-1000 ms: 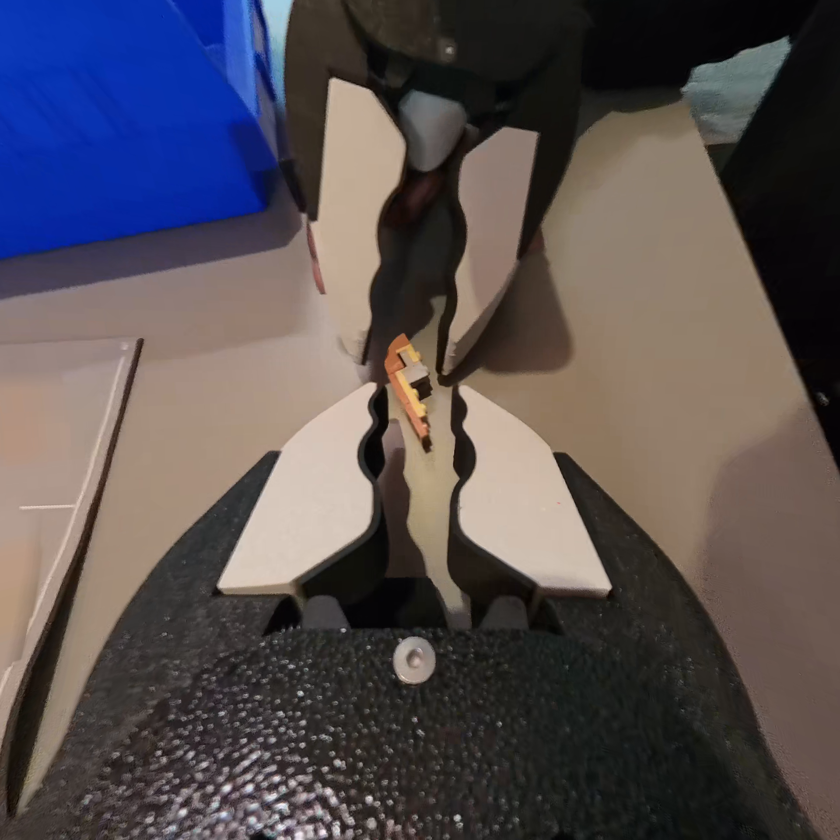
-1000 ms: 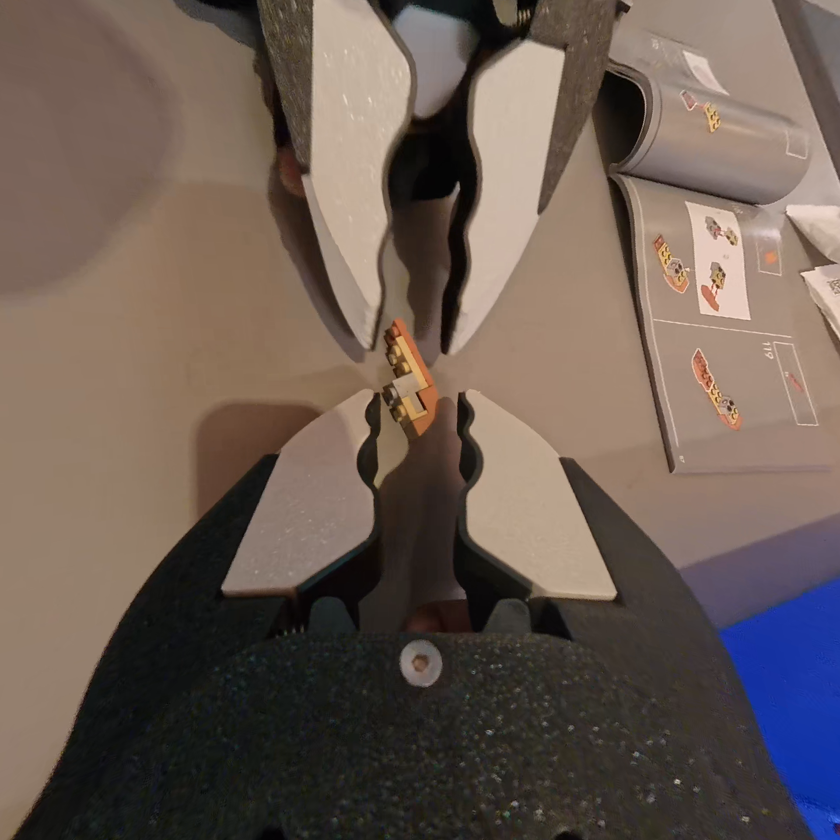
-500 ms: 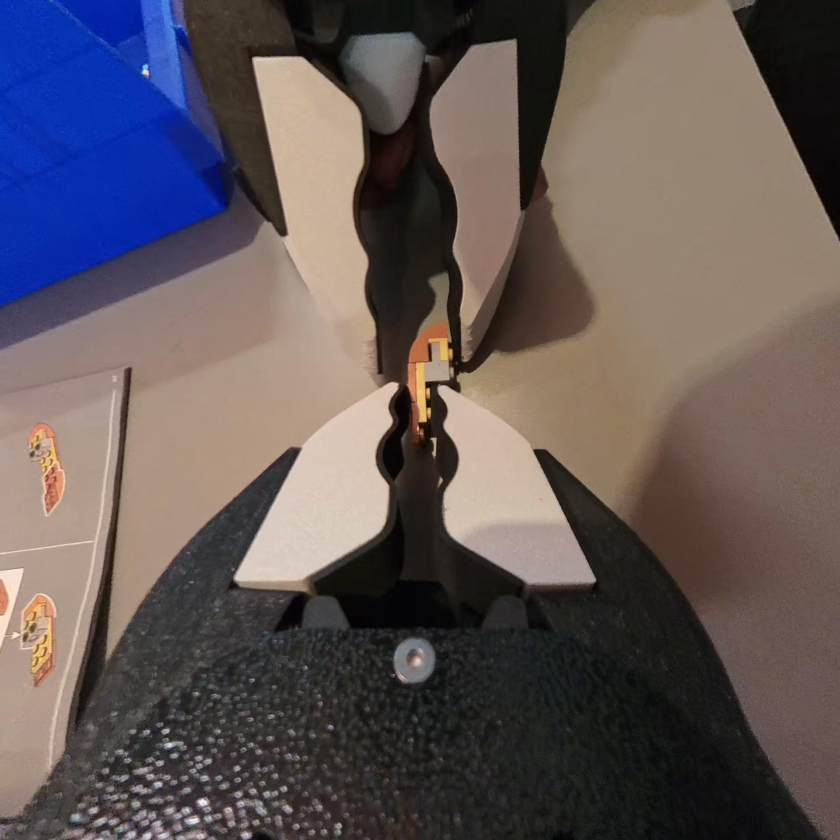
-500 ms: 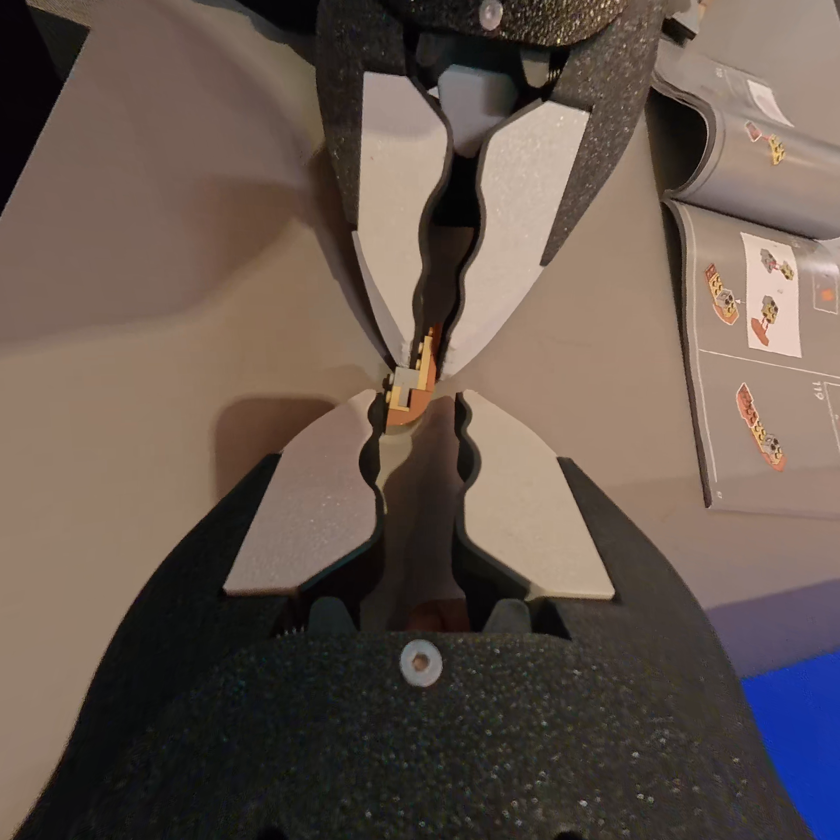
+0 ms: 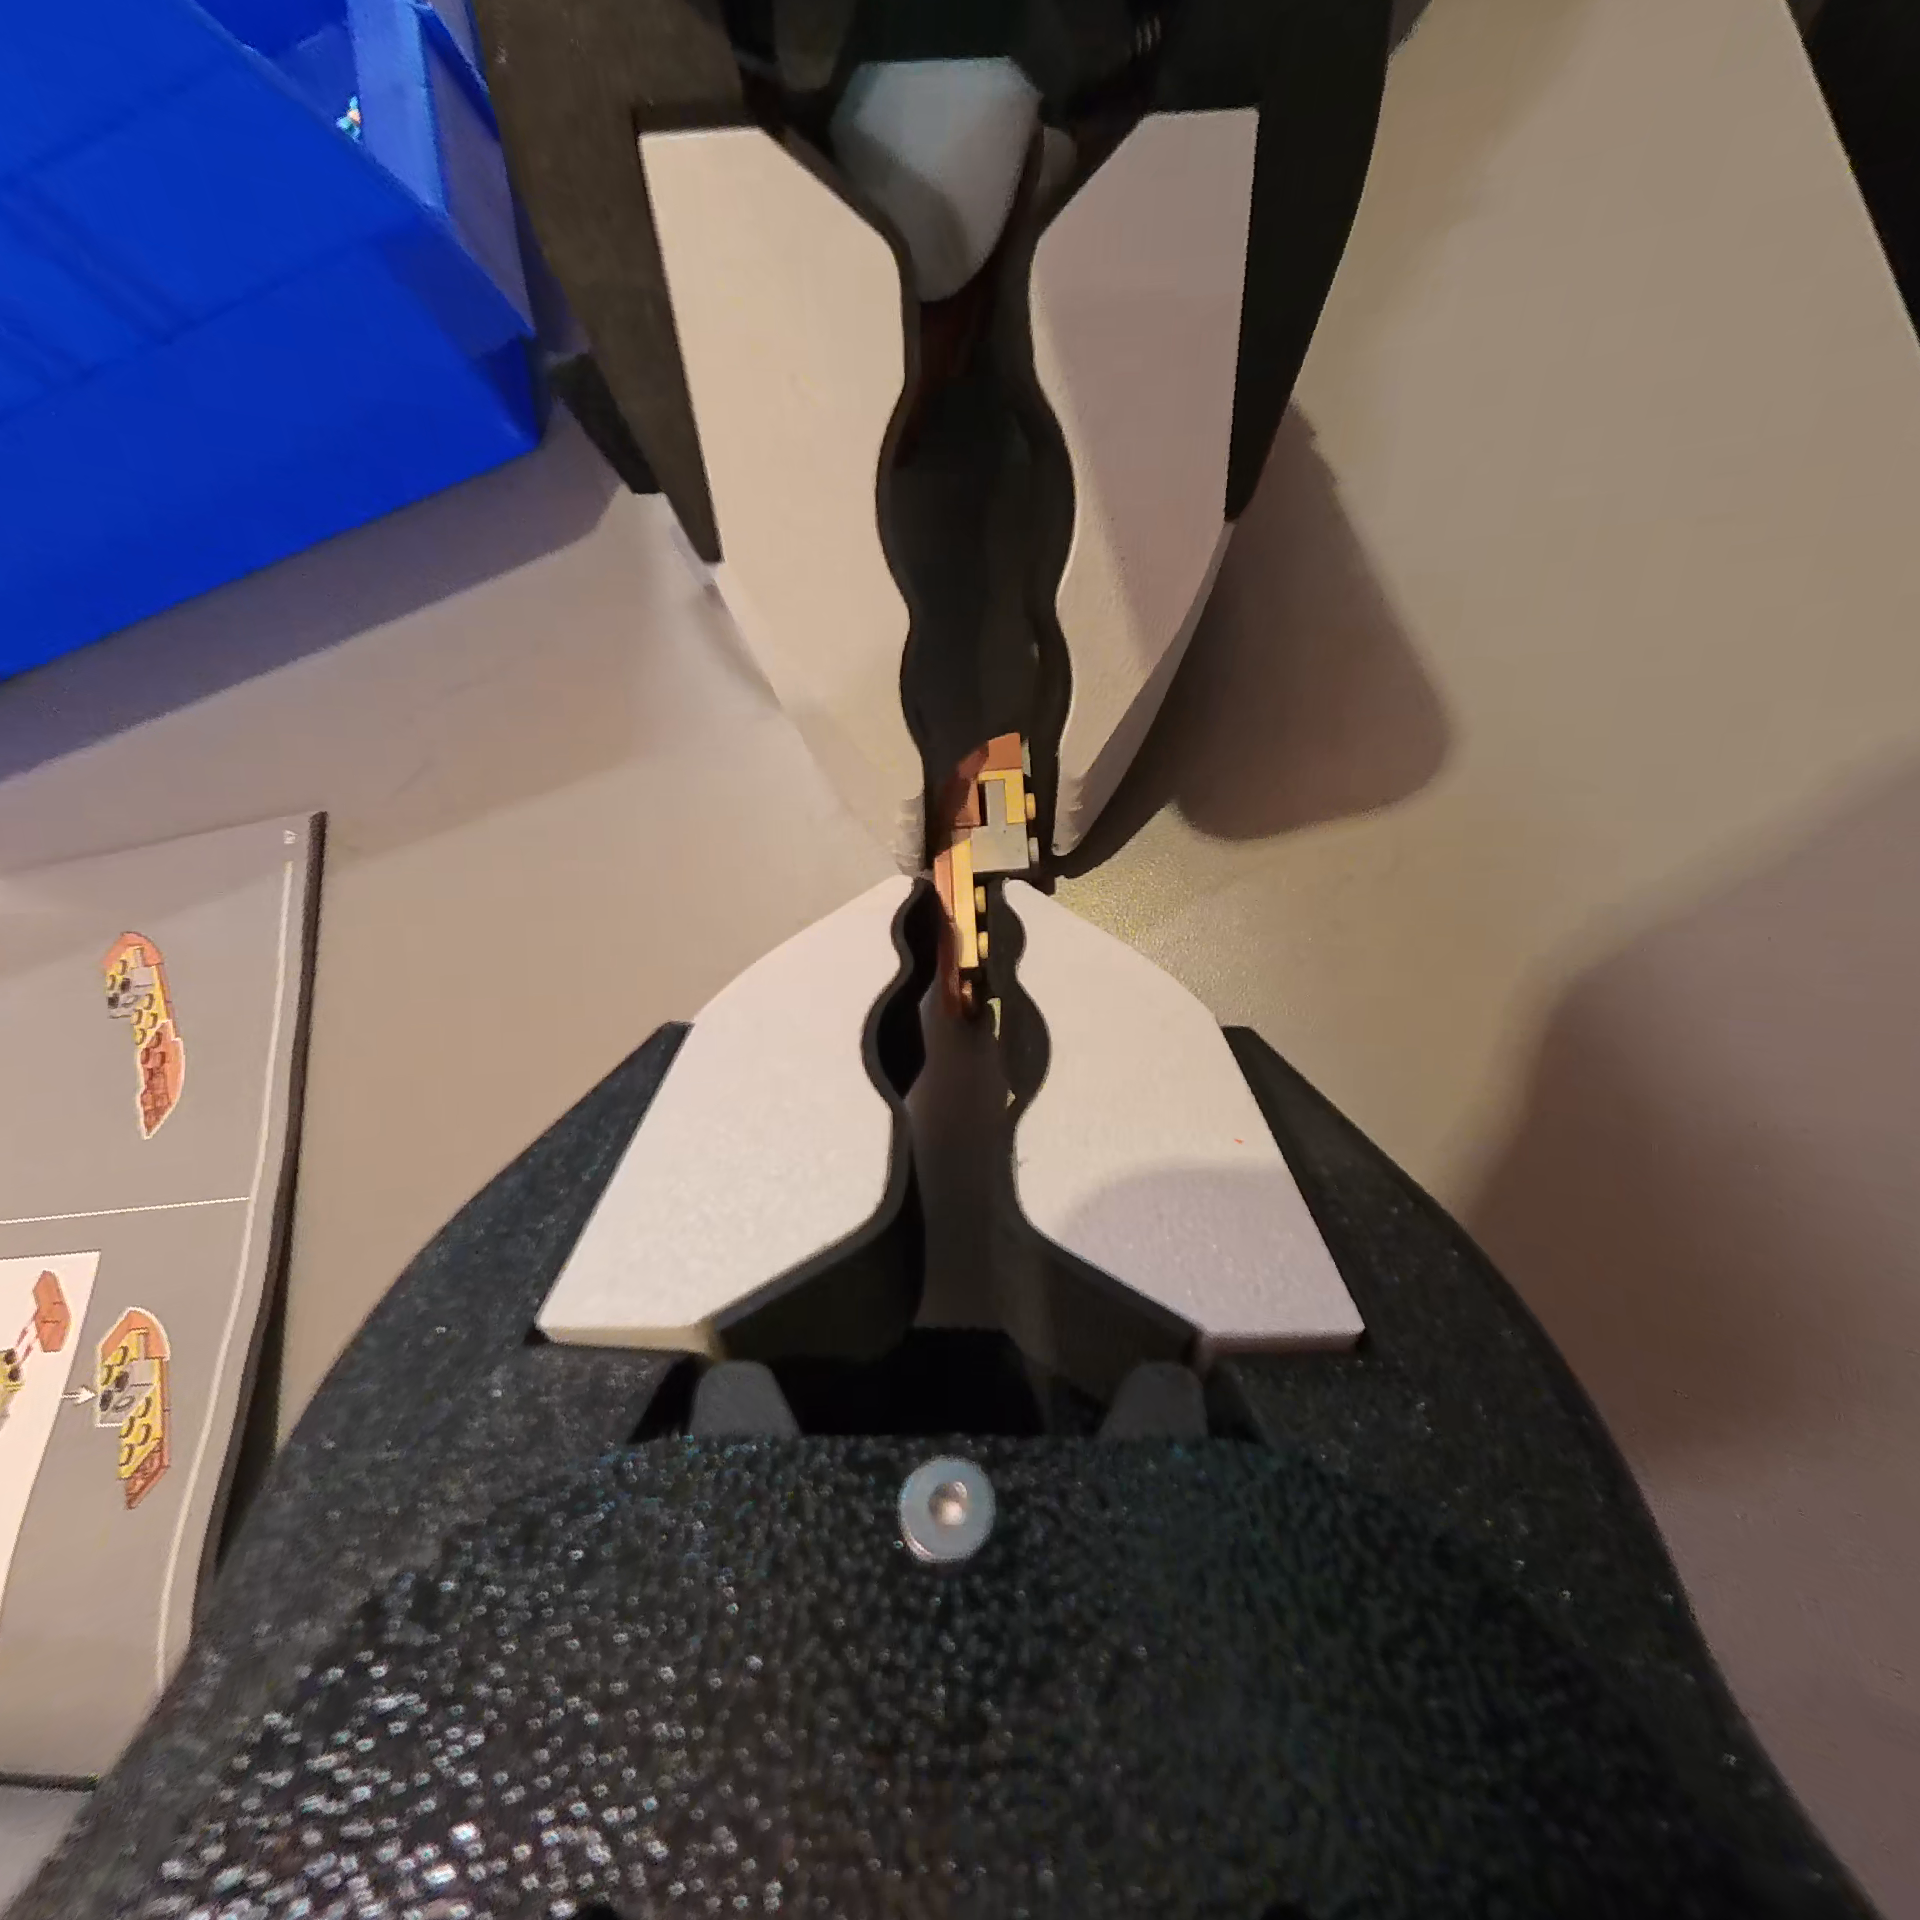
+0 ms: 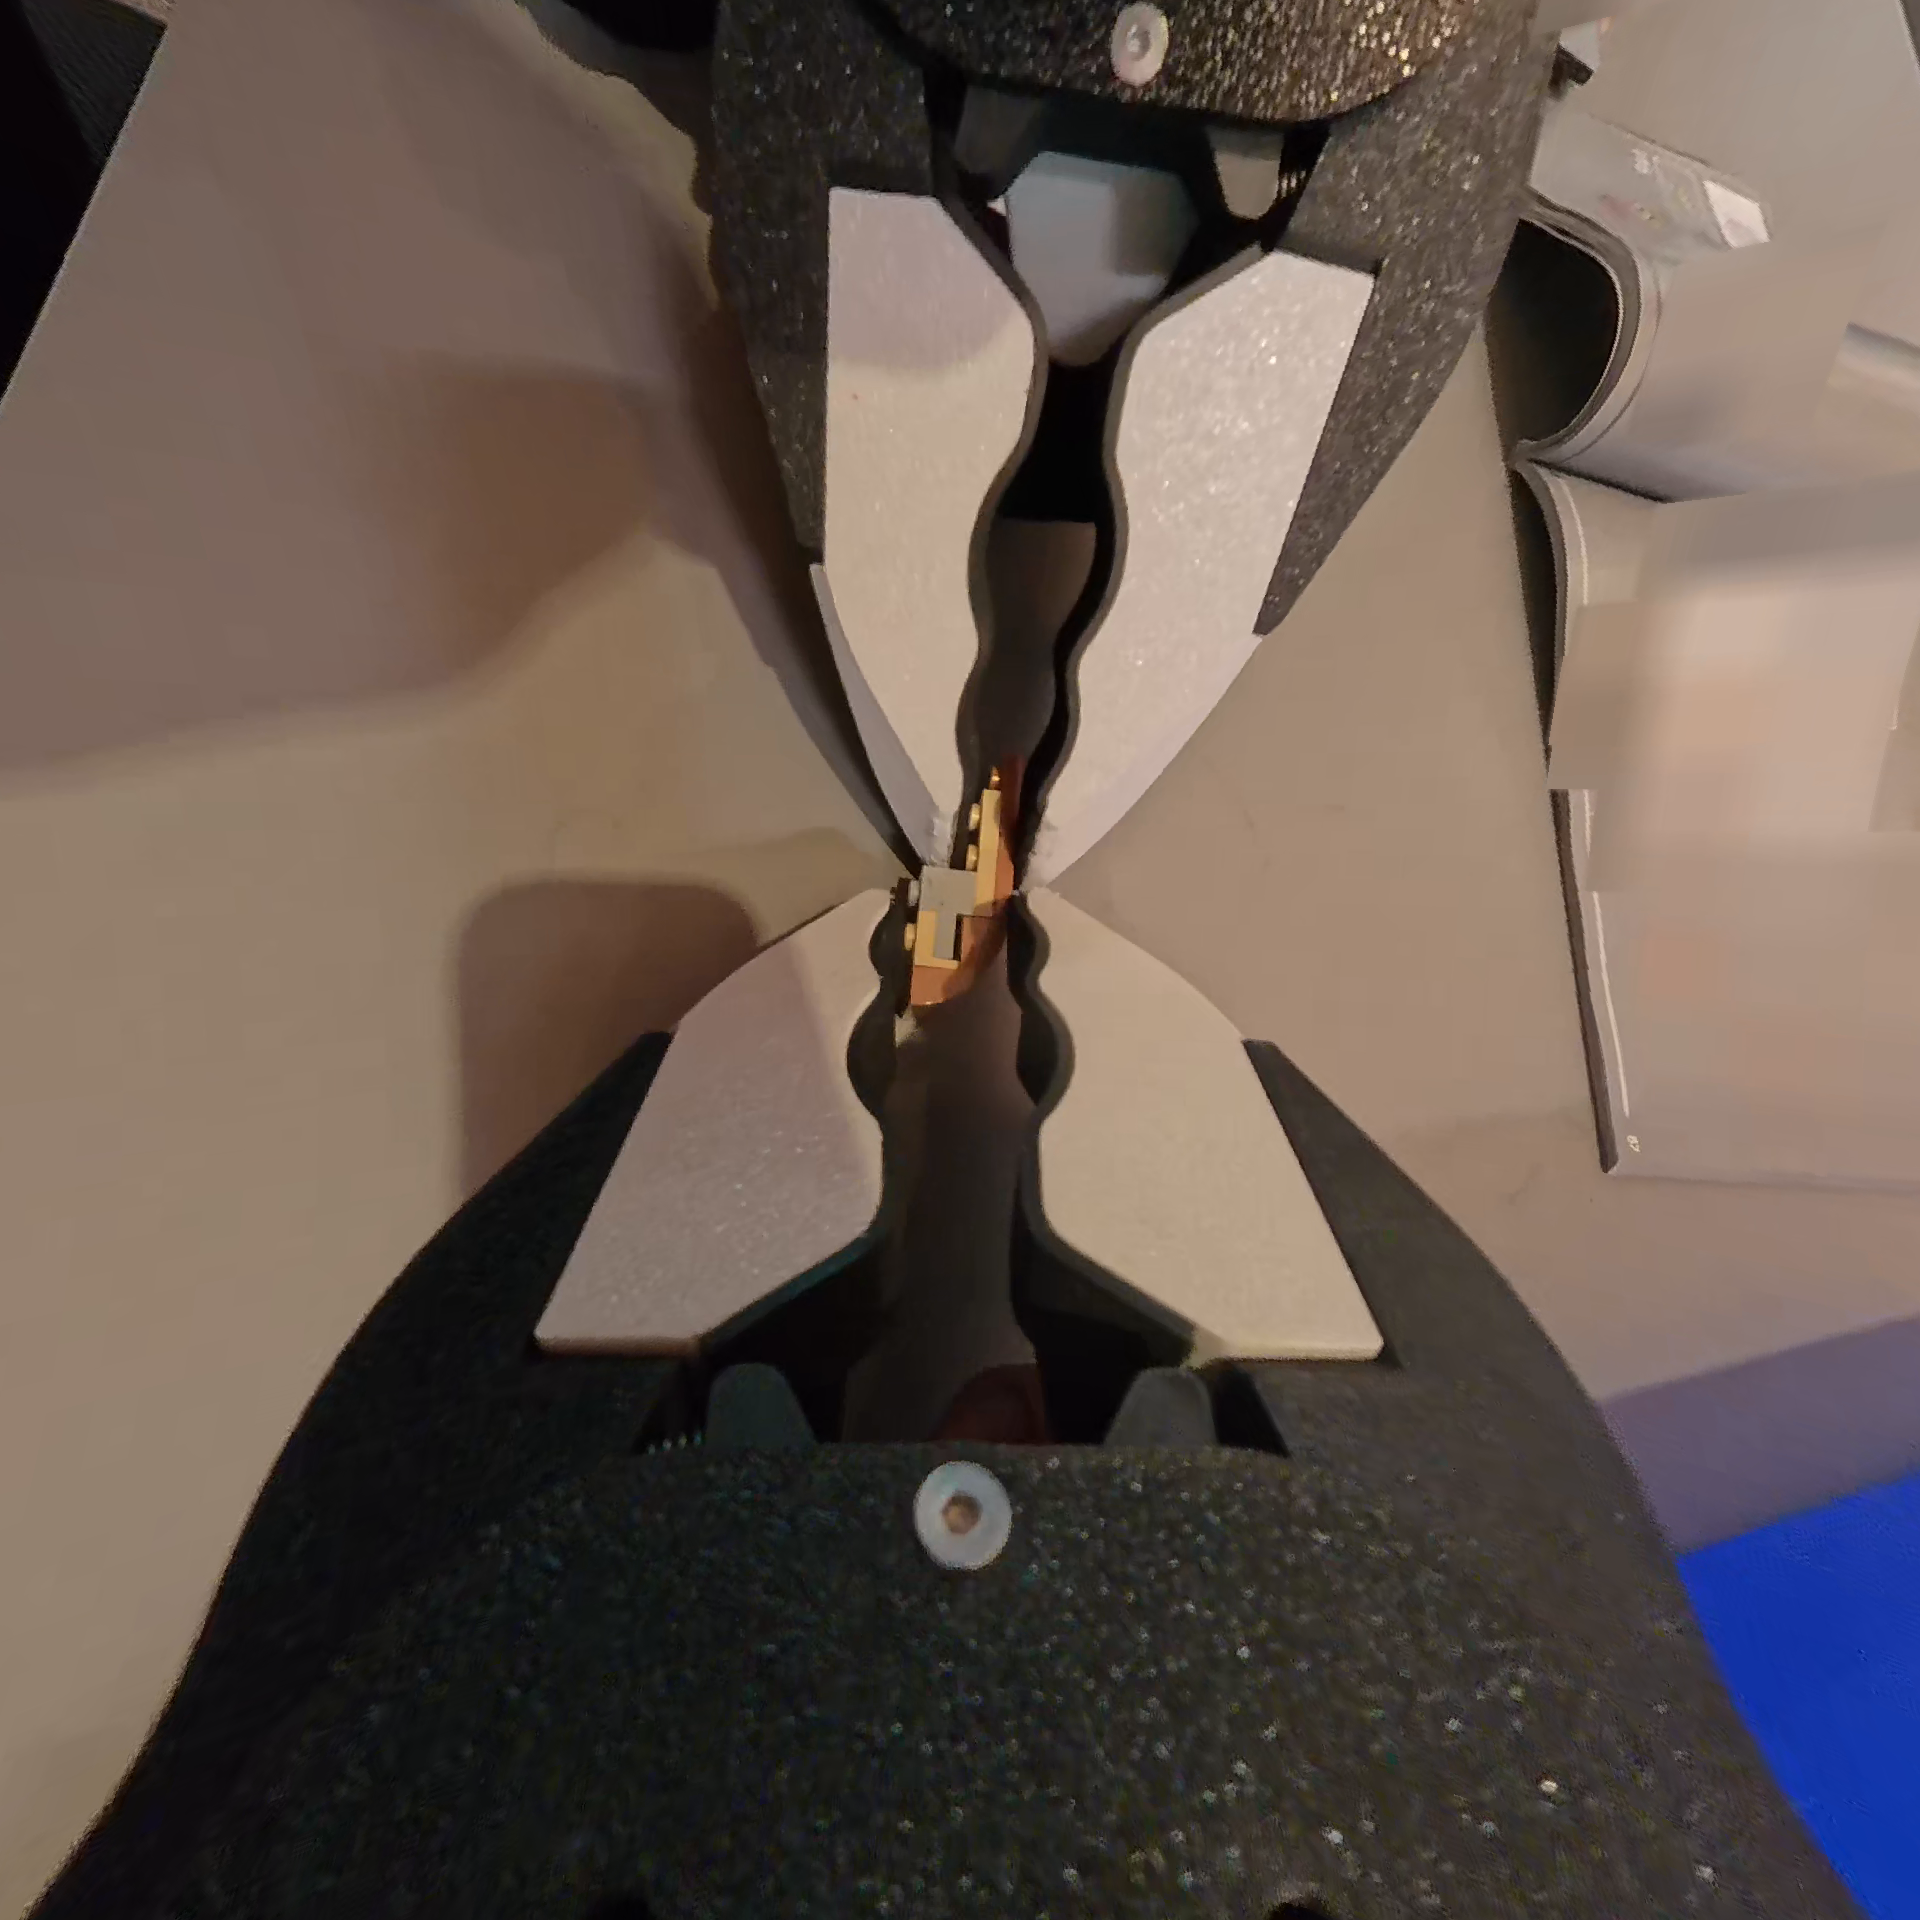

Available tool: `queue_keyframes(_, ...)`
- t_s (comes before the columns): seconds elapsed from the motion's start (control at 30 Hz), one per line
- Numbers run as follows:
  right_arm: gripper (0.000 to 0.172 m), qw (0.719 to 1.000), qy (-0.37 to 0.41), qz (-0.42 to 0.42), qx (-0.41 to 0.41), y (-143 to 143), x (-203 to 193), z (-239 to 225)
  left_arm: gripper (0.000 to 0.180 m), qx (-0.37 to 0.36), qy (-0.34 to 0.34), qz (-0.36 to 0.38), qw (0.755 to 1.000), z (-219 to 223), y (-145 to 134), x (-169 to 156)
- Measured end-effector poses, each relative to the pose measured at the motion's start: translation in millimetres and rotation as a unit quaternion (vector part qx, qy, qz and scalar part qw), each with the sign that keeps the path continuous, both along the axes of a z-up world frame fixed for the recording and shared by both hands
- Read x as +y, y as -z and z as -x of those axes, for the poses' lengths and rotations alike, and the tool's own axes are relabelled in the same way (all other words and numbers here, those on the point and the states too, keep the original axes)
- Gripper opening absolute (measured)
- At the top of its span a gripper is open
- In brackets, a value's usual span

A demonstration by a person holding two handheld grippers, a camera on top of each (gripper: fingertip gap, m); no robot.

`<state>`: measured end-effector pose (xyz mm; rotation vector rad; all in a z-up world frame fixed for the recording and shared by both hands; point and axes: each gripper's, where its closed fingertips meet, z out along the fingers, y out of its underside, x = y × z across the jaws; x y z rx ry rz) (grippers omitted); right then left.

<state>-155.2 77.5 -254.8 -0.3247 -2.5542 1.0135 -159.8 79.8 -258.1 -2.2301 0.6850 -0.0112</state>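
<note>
Brick piece: orange, tan and grey toy-brick assembly [image 5: 987, 862] was held above the bench [image 5: 1558, 727], between two grippers meeting tip to tip.
Left gripper [image 5: 966, 935]: closed on the assembly's thin end, pads pressing it.
Right gripper [image 6: 961, 935]: clamped on the thicker end.
Surroundings: grey instruction booklet [image 5: 156, 1195] lay flat beside the left gripper; blue bin [image 5: 208, 312] stood beyond it.

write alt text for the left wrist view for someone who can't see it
Two grey-fingered grippers, left near and right opposite, meet tip to tip, both clamping a small orange, yellow and grey toy-brick assembly above a beige table. A blue plastic bin and open instruction booklet sit left.
</note>
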Motion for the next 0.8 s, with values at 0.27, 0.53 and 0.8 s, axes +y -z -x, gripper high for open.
queue_keyframes(0.27, 0.018, 1.000, 0.003, 0.000, -0.005, 0.2, -0.7, -0.8, 0.009, 0.003, 0.001, 0.000, 1.000, -1.2, 0.0, -0.9)
queue_keyframes(0.53, 0.019, 1.000, 0.011, 0.018, -0.016, -0.1, -1.0, -0.3, 0.009, -0.019, -0.004, -0.001, 1.000, -0.3, 0.4, -0.8)
queue_keyframes(0.8, 0.031, 0.998, 0.033, 0.010, -0.048, 3.8, 14.3, -1.8, 0.009, -0.038, -0.016, 0.004, 0.999, 1.6, 0.5, -0.6)
